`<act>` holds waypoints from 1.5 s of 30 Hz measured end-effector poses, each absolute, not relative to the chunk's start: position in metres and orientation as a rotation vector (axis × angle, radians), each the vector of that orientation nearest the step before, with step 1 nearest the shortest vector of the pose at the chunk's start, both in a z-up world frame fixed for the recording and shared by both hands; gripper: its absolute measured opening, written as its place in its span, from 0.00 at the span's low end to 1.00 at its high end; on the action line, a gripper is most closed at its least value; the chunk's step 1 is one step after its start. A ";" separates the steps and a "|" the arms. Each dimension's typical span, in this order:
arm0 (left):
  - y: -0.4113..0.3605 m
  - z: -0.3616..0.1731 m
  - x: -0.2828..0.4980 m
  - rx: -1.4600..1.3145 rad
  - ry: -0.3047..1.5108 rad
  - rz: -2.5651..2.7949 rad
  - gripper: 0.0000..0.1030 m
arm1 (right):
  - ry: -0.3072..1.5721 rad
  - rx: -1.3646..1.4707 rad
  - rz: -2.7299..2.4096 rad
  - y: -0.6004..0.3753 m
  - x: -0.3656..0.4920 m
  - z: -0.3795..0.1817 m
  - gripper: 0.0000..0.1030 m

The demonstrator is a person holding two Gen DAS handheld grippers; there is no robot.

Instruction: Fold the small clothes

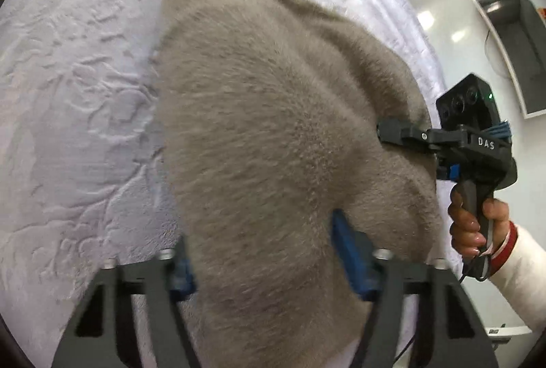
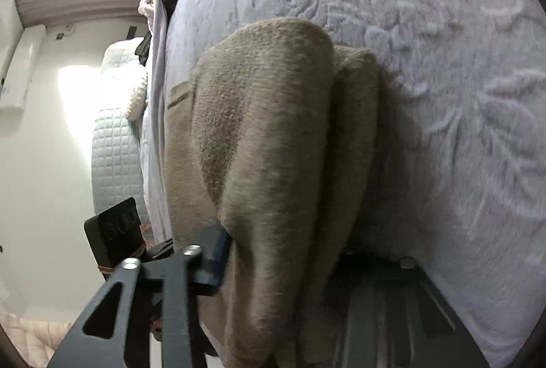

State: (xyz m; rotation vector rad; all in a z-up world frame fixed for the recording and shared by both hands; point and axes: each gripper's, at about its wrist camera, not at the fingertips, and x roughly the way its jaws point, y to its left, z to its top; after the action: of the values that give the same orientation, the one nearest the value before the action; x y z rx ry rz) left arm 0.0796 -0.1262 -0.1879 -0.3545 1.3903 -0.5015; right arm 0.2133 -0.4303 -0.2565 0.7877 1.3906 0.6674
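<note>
The left gripper (image 1: pixel 269 265) and the right gripper (image 2: pixel 307 265) each clamp their fingers on the beige garment (image 1: pixel 273 129). It hangs above the white bedspread (image 1: pixel 75 95).

Black gripper (image 1: pixel 382 134) marked "DAS" – blue fingers (image 1: pixel 351 252) (white sleeve (image 1: pixel 522 269), red cuff).

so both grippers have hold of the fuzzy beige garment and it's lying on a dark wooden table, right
Not quite. Both the left gripper and the right gripper do have the fuzzy beige garment between their fingers, but it lies on a white embossed bedspread, not a dark wooden table. The left wrist view shows it best.
</note>
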 end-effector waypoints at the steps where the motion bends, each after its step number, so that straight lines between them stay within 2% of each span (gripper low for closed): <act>1: -0.125 -0.184 0.078 -0.355 1.382 -0.504 0.53 | 1.379 0.804 0.672 -0.430 0.211 -0.252 0.31; 3: -0.122 -0.172 0.074 -0.352 1.361 -0.516 0.49 | 1.363 0.833 0.683 -0.428 0.209 -0.244 0.31; 8: -0.115 -0.138 0.059 -0.354 1.313 -0.544 0.49 | 1.323 0.920 0.719 -0.416 0.198 -0.217 0.30; 18: -0.057 -0.094 -0.012 -0.355 1.281 -0.515 0.49 | 1.299 0.903 0.788 -0.370 0.153 -0.168 0.30; 25: -0.023 -0.111 -0.070 -0.338 1.346 -0.431 0.49 | 1.358 0.943 0.803 -0.319 0.108 -0.187 0.30; 29: -0.011 -0.145 -0.095 -0.305 1.420 -0.336 0.50 | 1.445 0.923 0.762 -0.295 0.092 -0.217 0.31; 32: -0.005 -0.158 -0.104 -0.256 1.454 -0.254 0.62 | 1.525 0.841 0.682 -0.278 0.088 -0.236 0.31; 35: 0.000 -0.151 -0.109 -0.254 1.432 -0.233 0.64 | 1.541 0.809 0.626 -0.281 0.088 -0.236 0.36; 36: 0.000 -0.148 -0.110 -0.242 1.429 -0.227 0.64 | 1.550 0.781 0.587 -0.284 0.088 -0.235 0.42; 37: 0.002 -0.143 -0.116 -0.219 1.427 -0.218 0.64 | 1.559 0.733 0.535 -0.288 0.089 -0.231 0.51; 38: 0.001 -0.141 -0.116 -0.199 1.427 -0.206 0.71 | 1.561 0.696 0.499 -0.293 0.088 -0.226 0.56; 39: -0.003 -0.139 -0.116 -0.179 1.419 -0.184 0.87 | 1.556 0.670 0.474 -0.298 0.087 -0.219 0.60; 40: -0.007 -0.135 -0.110 -0.170 1.402 -0.169 0.91 | 1.547 0.646 0.452 -0.303 0.087 -0.212 0.60; 45: -0.008 -0.122 -0.110 -0.171 1.346 -0.135 0.92 | 1.511 0.614 0.441 -0.313 0.072 -0.184 0.60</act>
State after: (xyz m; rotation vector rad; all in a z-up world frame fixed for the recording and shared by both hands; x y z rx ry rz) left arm -0.1098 -0.0085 -0.1221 -0.1712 1.3456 -0.1348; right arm 0.0725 -0.3134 -0.1837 0.6140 1.5112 0.4410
